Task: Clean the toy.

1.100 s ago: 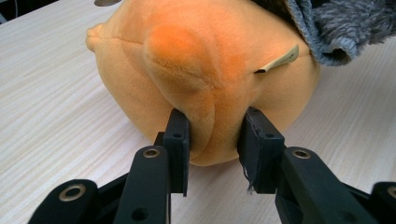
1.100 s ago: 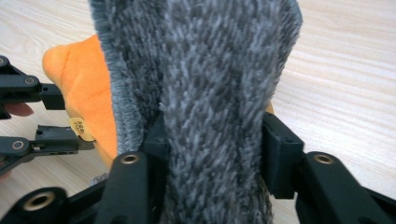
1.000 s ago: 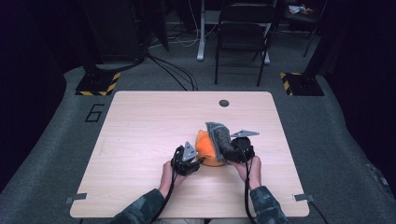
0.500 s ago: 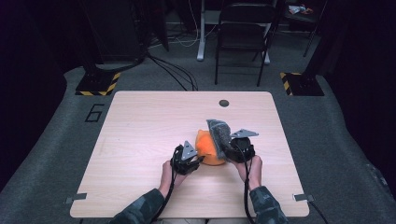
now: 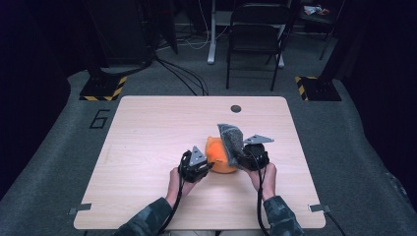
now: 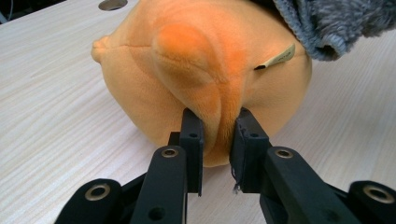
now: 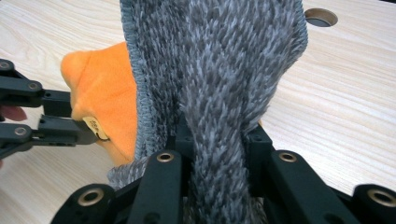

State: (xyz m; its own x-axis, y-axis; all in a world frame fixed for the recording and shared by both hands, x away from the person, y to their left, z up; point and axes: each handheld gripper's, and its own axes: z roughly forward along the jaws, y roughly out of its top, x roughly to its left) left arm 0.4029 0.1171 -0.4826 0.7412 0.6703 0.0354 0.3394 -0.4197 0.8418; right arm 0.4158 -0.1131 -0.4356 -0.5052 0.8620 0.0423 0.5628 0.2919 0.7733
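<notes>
The round orange plush toy [image 5: 220,158] lies on the light wooden desk [image 5: 147,128], nearer its front edge, right of the middle. The left gripper [image 6: 215,135], its jaws just closing, pinches a fold of the plush. The right gripper [image 7: 212,135] clamps the fuzzy grey knitted cloth [image 7: 219,60] draped against the toy

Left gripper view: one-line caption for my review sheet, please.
Left gripper pinches a fold of the orange plush toy on the wooden table, grey fuzzy cloth draped over the toy's far side.

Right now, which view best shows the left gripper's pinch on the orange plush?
The left gripper view: the left gripper is shut on a fold of the orange plush. The right gripper view shows it side-on; the high view shows it small.
</notes>
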